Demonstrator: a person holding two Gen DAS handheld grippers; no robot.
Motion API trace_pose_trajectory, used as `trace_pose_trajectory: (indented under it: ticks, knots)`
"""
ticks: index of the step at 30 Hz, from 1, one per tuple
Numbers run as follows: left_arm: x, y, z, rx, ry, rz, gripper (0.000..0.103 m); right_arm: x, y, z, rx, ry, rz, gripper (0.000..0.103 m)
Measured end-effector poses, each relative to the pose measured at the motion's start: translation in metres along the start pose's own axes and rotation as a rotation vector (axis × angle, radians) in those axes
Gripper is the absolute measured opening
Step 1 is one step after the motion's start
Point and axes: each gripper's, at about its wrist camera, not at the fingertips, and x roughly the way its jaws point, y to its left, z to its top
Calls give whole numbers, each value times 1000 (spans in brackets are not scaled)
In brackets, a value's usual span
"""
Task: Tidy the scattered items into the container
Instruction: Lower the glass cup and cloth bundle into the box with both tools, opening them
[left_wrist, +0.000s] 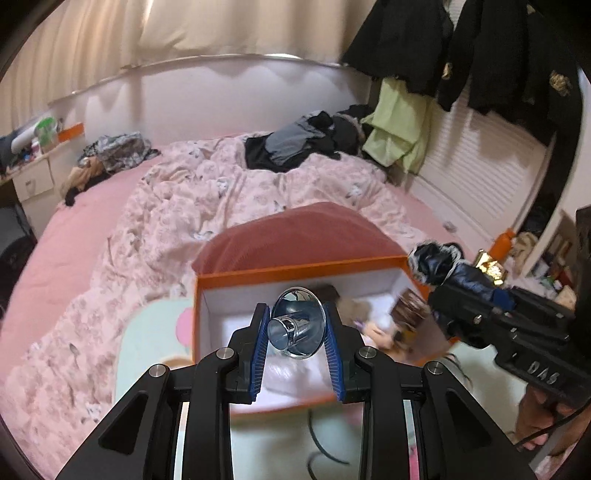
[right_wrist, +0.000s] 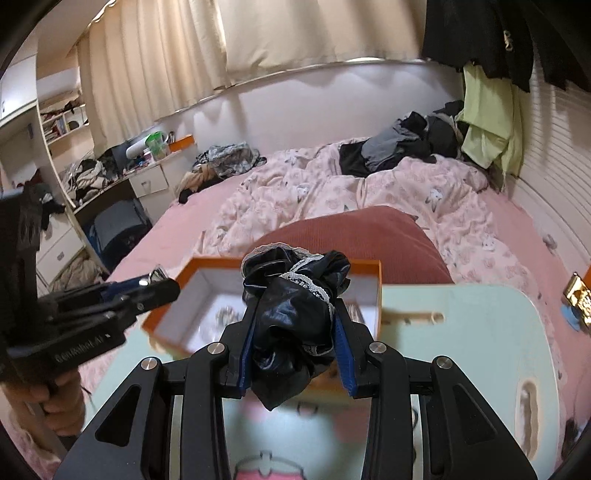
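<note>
My left gripper (left_wrist: 295, 314) is shut on a clear glass funnel-shaped cup (left_wrist: 295, 323) and holds it over the open orange box (left_wrist: 295, 275) with a white inside. Several small items lie in the box's right part (left_wrist: 373, 317), blurred. My right gripper (right_wrist: 295, 306) is shut on a black satin cloth with white lace trim (right_wrist: 291, 306) and holds it above the same box (right_wrist: 207, 264). In the left wrist view the right gripper (left_wrist: 436, 264) with the cloth (left_wrist: 439, 260) is at the box's right corner. In the right wrist view the left gripper (right_wrist: 157, 278) is at the box's left edge.
The box stands on a pale green lap table (right_wrist: 461, 317) on a pink bed. A dark red cushion (left_wrist: 295, 232) lies behind the box. A crumpled pink duvet (left_wrist: 207, 199) and piled clothes (left_wrist: 303, 142) lie further back. A black cable (left_wrist: 321, 443) lies on the table.
</note>
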Motion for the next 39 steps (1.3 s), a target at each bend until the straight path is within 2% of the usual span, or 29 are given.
trace_pose_trajectory:
  ticks: [4,11,18,20,21,22,23,25,26,28,33,39]
  knots:
    - [20,-2,6,-12,39,5,27,24,-9,10,46,46,7,38]
    - [50,-1,4,-22,98,48,27,56,-17,4,59,115,-44,38]
    - [72,5,-2,-33,175,61,27,61,-20,6,57,108,-90,38]
    - [74,7,-3,-47,180,54,39,61,-21,9,62,110,-81,40]
    - [73,8,-4,-54,175,53,63,61,-21,9,68,112,-72,41]
    - [70,8,-4,-60,156,49,81,60,-21,9,77,112,-61,46]
    - [65,8,-5,-66,122,46,84,58,-22,9,84,104,-56,55]
    - [56,7,-6,-66,77,45,88,52,-22,7,99,68,-46,69]
    - [53,6,-6,-56,73,40,89,47,-22,7,104,43,-44,73]
    - [50,5,-6,-43,80,47,91,43,-20,7,102,22,-49,73]
    - [49,9,-11,-57,120,60,91,41,-11,9,71,50,-80,73]
    - [45,15,-18,-86,129,52,91,43,-11,1,70,61,-86,73]
